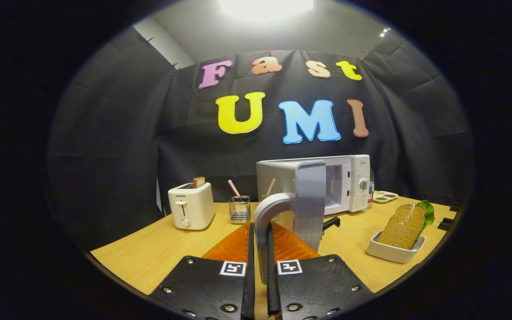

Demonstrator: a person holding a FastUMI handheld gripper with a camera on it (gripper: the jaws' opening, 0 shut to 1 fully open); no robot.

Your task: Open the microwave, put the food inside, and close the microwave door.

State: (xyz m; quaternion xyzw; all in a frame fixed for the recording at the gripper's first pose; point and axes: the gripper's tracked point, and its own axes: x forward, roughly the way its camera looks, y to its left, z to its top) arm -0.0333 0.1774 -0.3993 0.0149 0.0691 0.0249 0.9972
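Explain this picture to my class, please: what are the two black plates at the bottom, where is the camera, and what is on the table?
The camera rides on a hand-held claw and looks forward along its two fingers; those are the black plates. A person carries it, not a robot arm. The claw is shut on the grey door handle of the microwave, whose door has swung open toward the camera. On the wooden table stand a white toaster with a slice sticking out, a small wire holder, and beside the fingers a white dish holding a sandwich with lettuce. That food is not yet inside the microwave.
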